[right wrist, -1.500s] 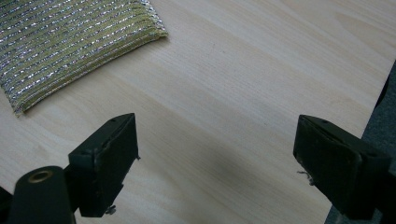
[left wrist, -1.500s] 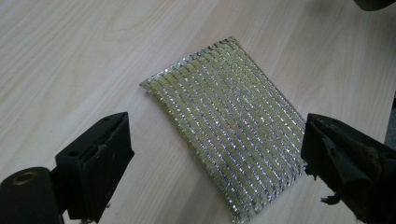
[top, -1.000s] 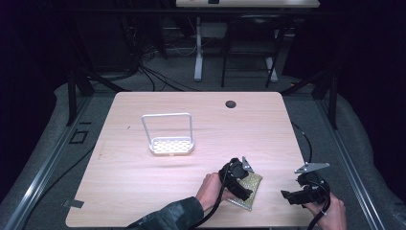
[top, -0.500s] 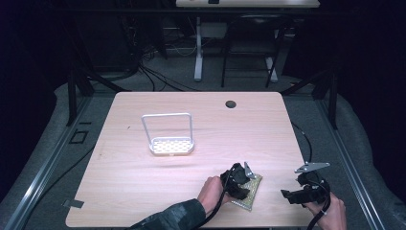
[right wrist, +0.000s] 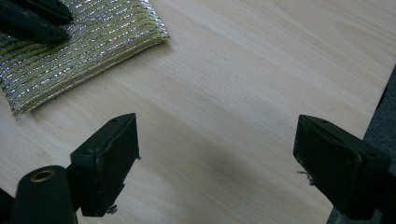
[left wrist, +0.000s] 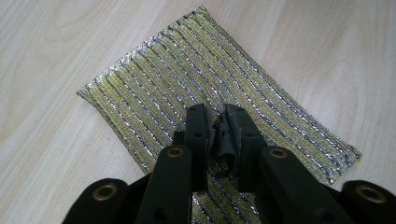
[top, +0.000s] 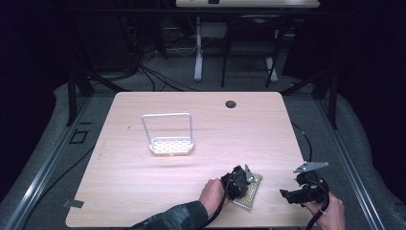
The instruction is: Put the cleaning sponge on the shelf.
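A gold and silver striped scouring pad (top: 253, 192) lies flat on the wooden table (top: 191, 120) near its front edge, right of centre. My left gripper (top: 245, 183) is over it with its jaws pressed together, the tips (left wrist: 218, 116) resting at the middle of the pad (left wrist: 210, 74), which stays flat. My right gripper (top: 287, 195) hovers low over bare wood to the right of the pad, jaws wide apart (right wrist: 217, 140) with nothing between them. In the right gripper view the pad (right wrist: 79, 42) sits at the upper left, with the left gripper's jaws (right wrist: 32, 18) on it.
A white wire holder (top: 168, 143) with a perforated base stands left of centre. A dark cable hole (top: 231, 103) is near the far edge. The table's right edge (right wrist: 380, 93) runs close to my right gripper.
My left gripper has shifted slightly toward the front edge over the pad and the pad moved a little with it. The right gripper has stayed where it was.
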{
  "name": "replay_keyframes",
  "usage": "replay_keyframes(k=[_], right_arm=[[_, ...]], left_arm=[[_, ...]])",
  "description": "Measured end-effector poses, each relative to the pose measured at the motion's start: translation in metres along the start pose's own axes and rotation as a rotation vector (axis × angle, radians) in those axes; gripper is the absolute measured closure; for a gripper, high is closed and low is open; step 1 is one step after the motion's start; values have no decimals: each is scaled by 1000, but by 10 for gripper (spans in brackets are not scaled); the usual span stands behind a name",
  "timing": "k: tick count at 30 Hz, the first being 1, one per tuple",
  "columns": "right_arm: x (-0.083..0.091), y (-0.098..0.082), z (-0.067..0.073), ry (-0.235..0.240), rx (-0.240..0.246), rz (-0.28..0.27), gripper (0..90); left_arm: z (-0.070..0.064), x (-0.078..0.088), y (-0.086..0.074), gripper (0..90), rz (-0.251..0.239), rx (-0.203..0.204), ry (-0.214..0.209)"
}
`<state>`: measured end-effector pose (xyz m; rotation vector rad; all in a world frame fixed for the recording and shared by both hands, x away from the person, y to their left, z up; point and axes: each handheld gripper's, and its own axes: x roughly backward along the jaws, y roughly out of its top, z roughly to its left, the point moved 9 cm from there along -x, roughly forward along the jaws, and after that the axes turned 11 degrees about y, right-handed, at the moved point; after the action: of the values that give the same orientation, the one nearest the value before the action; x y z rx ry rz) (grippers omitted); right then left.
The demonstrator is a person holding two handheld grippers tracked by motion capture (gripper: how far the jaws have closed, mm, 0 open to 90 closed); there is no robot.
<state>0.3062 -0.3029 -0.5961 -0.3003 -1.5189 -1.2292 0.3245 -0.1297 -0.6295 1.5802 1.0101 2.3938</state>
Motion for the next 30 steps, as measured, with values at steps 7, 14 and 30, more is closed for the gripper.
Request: replay_keyframes(k=[7,14,30], right_arm=[[0,0,0,3,1,0,139],[1,0,-1,0,0,-4,139],[1,-1,-2,1,-2,-3,140]], left_arm=[[0,1,-1,900,-48,-33,8],[2,5,1,900,-78,-60,13],[20,34,0,900,-121,-27,-2]])
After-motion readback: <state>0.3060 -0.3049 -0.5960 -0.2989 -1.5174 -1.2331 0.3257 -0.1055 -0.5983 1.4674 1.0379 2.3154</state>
